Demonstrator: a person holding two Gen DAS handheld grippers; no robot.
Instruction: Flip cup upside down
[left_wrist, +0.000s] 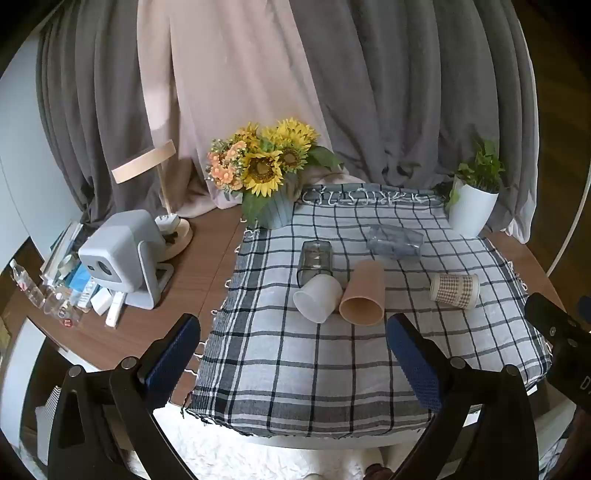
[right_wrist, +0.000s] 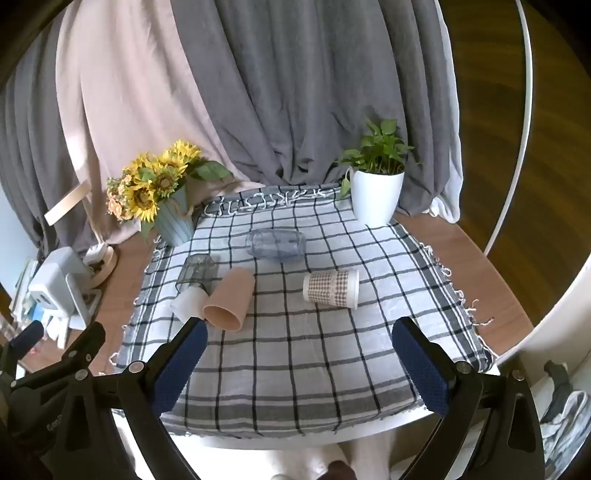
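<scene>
Several cups lie on their sides on the checked cloth (left_wrist: 314, 369): a tan cup (left_wrist: 364, 293) (right_wrist: 229, 299), a white cup (left_wrist: 317, 298) (right_wrist: 186, 302), a clear square glass (left_wrist: 315, 261) (right_wrist: 195, 277), a clear bluish cup (left_wrist: 395, 242) (right_wrist: 276, 244) and a houndstooth paper cup (left_wrist: 454, 290) (right_wrist: 331, 288). My left gripper (left_wrist: 291, 328) is open and empty, near the front of the cloth, short of the white and tan cups. My right gripper (right_wrist: 299, 332) is open and empty, short of the paper cup.
A sunflower bouquet in a blue pot (left_wrist: 266, 173) (right_wrist: 162, 192) stands at the back left of the cloth, a white potted plant (left_wrist: 474, 199) (right_wrist: 376, 184) at the back right. A grey device (left_wrist: 122, 254), a lamp and clutter sit left on the wooden table. Curtains hang behind.
</scene>
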